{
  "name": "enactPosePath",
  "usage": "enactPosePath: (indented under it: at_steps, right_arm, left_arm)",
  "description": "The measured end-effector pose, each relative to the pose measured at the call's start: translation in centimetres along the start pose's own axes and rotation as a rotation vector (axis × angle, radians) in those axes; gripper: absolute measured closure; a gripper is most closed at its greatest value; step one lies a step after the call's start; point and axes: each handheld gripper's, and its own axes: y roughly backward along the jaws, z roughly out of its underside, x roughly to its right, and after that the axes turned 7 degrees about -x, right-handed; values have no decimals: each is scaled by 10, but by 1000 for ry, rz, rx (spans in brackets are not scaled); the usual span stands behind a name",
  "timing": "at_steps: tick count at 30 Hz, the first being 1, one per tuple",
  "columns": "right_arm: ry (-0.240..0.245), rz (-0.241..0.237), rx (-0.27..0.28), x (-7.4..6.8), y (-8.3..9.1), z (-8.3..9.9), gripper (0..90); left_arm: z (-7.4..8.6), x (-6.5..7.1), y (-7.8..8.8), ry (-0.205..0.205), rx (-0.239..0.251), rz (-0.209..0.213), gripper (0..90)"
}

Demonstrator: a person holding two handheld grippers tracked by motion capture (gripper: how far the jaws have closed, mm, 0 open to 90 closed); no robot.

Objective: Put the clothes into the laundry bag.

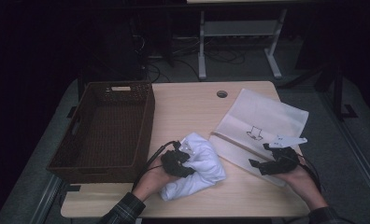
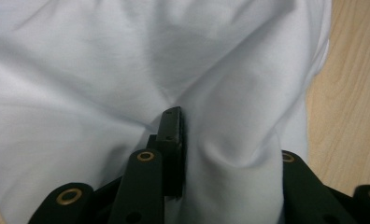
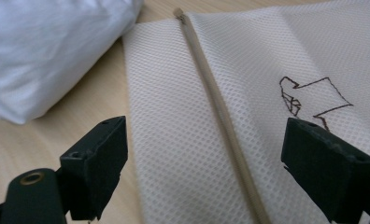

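Note:
A bunched white cloth (image 1: 202, 164) lies on the wooden table (image 1: 188, 112) near its front middle. My left gripper (image 1: 181, 161) sits on the cloth's left side, shut on a fold. In the left gripper view the cloth (image 2: 127, 70) bulges between the jaws and covers the right one, while one black finger (image 2: 170, 133) shows. A white mesh bag (image 1: 262, 116) with a small dark drawing (image 1: 254, 133) lies flat to the right. My right gripper (image 1: 261, 155) hovers open at the bag's near edge. Its jaws straddle the bag's zipper (image 3: 216, 102), with the cloth (image 3: 43, 56) at upper left.
An empty dark wicker basket (image 1: 145, 121) stands on the table's left side. A round cable hole (image 1: 222, 94) sits near the far edge. Beyond the table are a white desk frame (image 1: 202, 46) and cables on the grey floor.

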Motion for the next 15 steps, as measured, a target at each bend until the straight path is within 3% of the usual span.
enactPosePath:
  at_steps: [11, 15]
  right_arm:
    - [22, 1, -3, 20, -25, -24, 271]
    - [11, -2, 22, 28, -34, -26, 307]
  left_arm:
    - [0, -1, -1, 1, 1, 3, 679]
    - [0, 0, -1, 4, 1, 6, 679]
